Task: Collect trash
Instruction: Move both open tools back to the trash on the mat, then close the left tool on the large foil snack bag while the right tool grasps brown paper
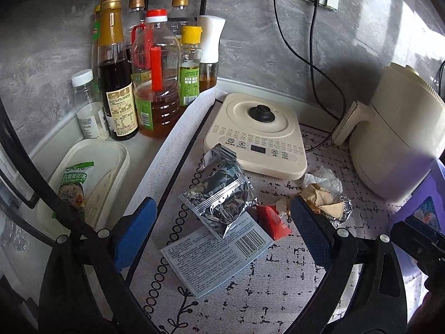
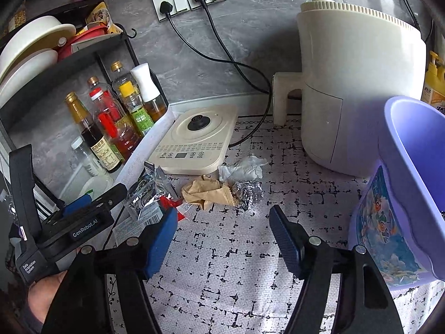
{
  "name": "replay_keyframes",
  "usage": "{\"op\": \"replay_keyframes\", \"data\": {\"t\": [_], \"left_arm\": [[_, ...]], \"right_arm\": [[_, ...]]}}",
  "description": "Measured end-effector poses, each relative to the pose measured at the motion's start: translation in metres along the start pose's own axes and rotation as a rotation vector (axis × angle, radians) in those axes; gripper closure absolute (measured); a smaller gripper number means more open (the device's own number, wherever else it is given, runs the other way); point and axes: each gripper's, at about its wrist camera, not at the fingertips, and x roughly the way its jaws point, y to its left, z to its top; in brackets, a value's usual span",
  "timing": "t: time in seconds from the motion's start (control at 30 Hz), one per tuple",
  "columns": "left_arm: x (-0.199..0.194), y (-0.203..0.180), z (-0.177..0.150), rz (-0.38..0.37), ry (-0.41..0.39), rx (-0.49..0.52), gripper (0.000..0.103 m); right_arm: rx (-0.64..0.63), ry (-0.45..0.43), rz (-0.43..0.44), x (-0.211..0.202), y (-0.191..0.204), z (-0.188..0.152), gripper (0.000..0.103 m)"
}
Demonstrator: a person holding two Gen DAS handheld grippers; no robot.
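Note:
Trash lies on the patterned mat. A silver foil packet (image 1: 222, 200) sits on a flat blue-grey sachet (image 1: 214, 253), with a red sachet (image 1: 274, 221) beside it. To the right are crumpled brown paper (image 1: 322, 199), a foil ball (image 1: 343, 207) and a white tissue (image 1: 324, 179). My left gripper (image 1: 222, 228) is open and empty, its jaws either side of the foil packet. My right gripper (image 2: 222, 236) is open and empty, just short of the brown paper (image 2: 207, 192) and foil ball (image 2: 249, 192). A purple bin (image 2: 403, 194) stands at the right.
A cream induction base (image 1: 256, 133) sits behind the trash, a cream air fryer (image 2: 356, 83) to its right, with power cords along the wall. Oil and sauce bottles (image 1: 150, 78) stand under a rack at the left. A white tub (image 1: 91, 178) holds a soup packet.

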Motion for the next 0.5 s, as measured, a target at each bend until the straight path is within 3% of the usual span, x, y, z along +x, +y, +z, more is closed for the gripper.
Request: {"op": "replay_keyframes", "data": {"t": [0.5], "left_arm": [[0.054,0.009,-0.007,0.071,0.084,-0.085,0.007]], "right_arm": [[-0.068,0.077,0.049,0.051,0.004,0.005,0.036]]}}
